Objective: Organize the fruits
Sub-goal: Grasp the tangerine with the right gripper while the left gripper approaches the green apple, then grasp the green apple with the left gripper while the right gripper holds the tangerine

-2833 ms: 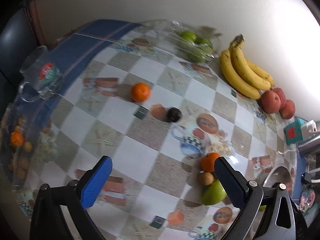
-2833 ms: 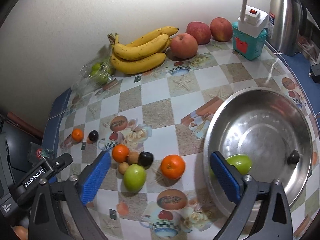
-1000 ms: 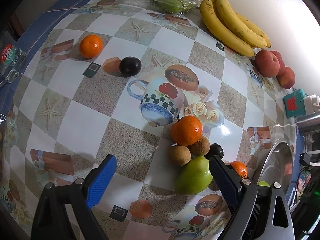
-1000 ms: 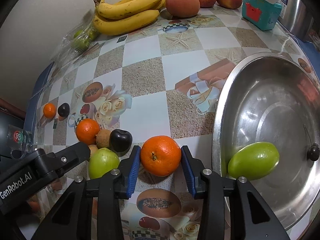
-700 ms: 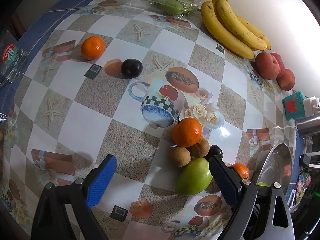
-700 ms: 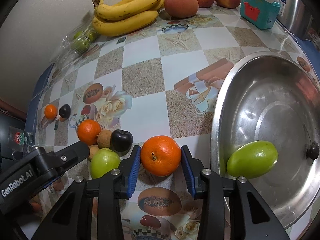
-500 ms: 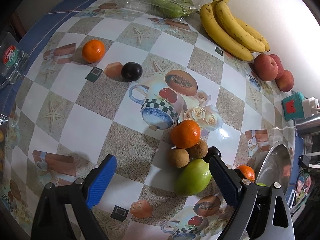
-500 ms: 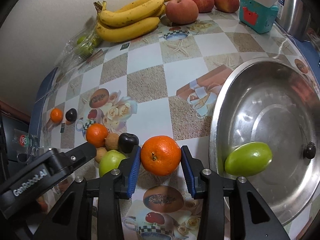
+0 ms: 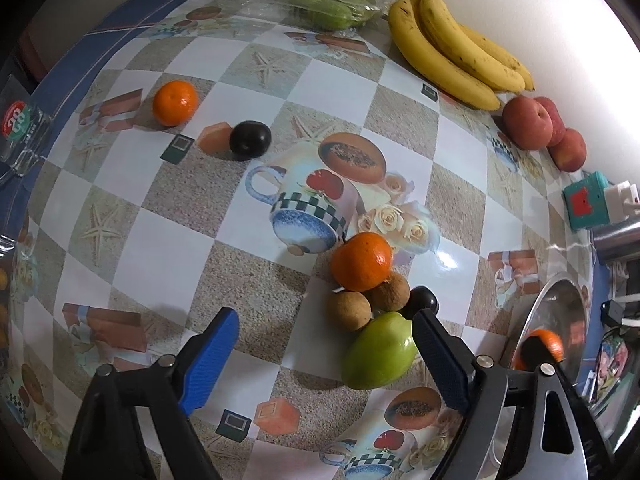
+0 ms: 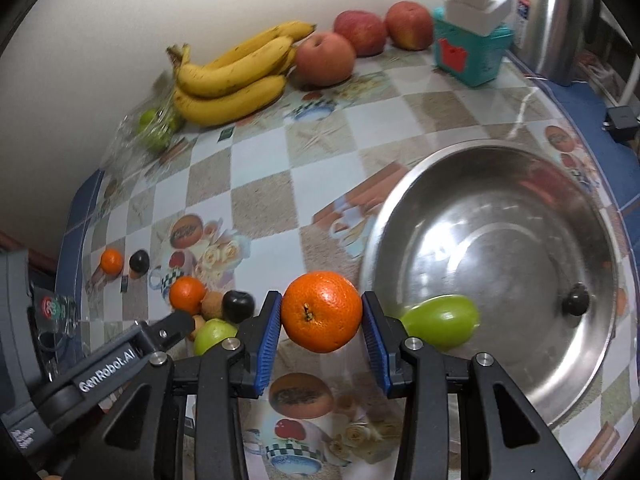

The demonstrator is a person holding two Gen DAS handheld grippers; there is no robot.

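Note:
My right gripper (image 10: 321,305) is shut on a large orange (image 10: 322,312) and holds it off the table, just left of the steel bowl (image 10: 520,220). A green mango (image 10: 440,320) lies inside that bowl. My left gripper (image 9: 322,320) points down at a cluster of fruit: a second green mango (image 9: 378,354), two brown round fruits (image 9: 348,310), a small orange (image 9: 362,262) and a dark plum (image 9: 424,300). Its jaws are closing. This mango lies between them near the right finger, and the left pad is well clear of it.
A lone small orange (image 9: 175,102) and dark plum (image 9: 250,140) sit at the far left. Bananas (image 9: 452,52), red apples (image 9: 528,122) and a bag of green fruit (image 9: 328,4) line the wall. A teal box (image 10: 472,52) and kettle (image 10: 560,20) stand behind the bowl.
The right gripper has risen with the large orange, lifting it off the table. The left gripper stays in place and its jaws have narrowed a little.

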